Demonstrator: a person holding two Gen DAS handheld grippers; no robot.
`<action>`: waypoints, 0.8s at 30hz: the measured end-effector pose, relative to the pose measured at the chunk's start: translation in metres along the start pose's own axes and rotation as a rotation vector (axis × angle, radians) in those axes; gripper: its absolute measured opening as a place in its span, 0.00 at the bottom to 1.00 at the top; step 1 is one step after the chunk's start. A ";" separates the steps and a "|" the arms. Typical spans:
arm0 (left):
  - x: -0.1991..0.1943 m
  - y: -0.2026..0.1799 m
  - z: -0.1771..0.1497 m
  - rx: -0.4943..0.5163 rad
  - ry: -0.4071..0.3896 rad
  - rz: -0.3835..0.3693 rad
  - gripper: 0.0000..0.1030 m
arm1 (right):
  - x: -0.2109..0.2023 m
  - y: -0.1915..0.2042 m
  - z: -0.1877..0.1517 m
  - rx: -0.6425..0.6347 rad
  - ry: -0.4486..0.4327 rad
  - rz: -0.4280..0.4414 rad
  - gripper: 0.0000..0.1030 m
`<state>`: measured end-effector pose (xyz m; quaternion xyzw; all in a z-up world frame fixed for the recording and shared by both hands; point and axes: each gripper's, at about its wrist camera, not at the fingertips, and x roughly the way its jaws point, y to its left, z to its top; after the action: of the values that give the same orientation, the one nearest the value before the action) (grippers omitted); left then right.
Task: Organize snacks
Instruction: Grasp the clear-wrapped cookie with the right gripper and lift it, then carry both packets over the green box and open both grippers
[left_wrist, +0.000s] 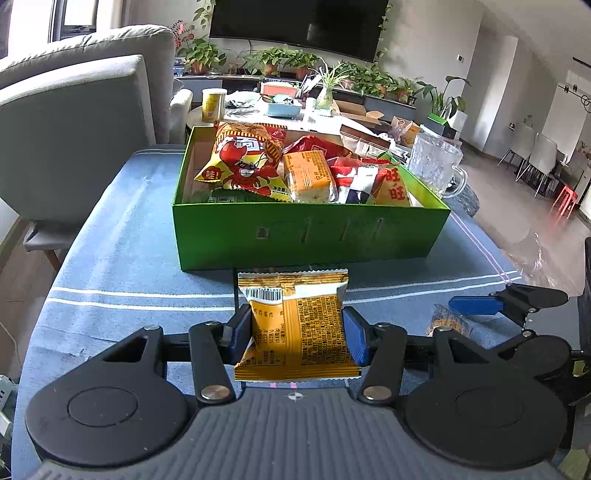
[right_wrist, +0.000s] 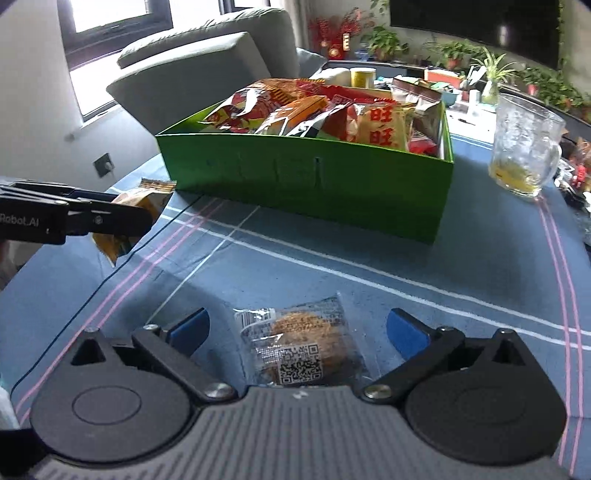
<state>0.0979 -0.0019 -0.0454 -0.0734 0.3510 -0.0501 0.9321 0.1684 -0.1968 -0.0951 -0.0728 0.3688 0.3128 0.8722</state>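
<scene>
A green box (left_wrist: 310, 236) full of snack packets stands on the blue tablecloth; it also shows in the right wrist view (right_wrist: 306, 184). My left gripper (left_wrist: 297, 332) is shut on a yellow-orange snack packet (left_wrist: 299, 325) and holds it just in front of the box's near wall; this packet shows at the left in the right wrist view (right_wrist: 136, 206). My right gripper (right_wrist: 297, 328) is open, its blue pads on either side of a clear-wrapped brown cake packet (right_wrist: 299, 347) lying on the cloth. The right gripper's fingers (left_wrist: 480, 304) show at the right of the left wrist view.
A glass mug (right_wrist: 521, 151) with yellow liquid stands right of the box. A grey sofa (left_wrist: 74, 122) is at the left. Behind the box is a cluttered table (left_wrist: 280, 110), plants and a TV. The cloth's right edge (left_wrist: 517, 273) drops to the floor.
</scene>
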 end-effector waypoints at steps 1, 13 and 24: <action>0.000 0.000 0.000 0.001 0.000 -0.001 0.47 | 0.000 0.002 0.000 -0.009 -0.003 -0.023 0.77; -0.005 -0.001 -0.001 -0.001 -0.013 -0.002 0.47 | -0.019 0.007 -0.004 0.118 -0.045 -0.072 0.76; -0.012 -0.001 -0.001 -0.003 -0.030 -0.002 0.47 | -0.035 0.012 0.010 0.169 -0.129 -0.071 0.76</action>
<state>0.0886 -0.0011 -0.0382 -0.0760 0.3369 -0.0491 0.9372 0.1480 -0.2008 -0.0622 0.0084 0.3343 0.2535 0.9077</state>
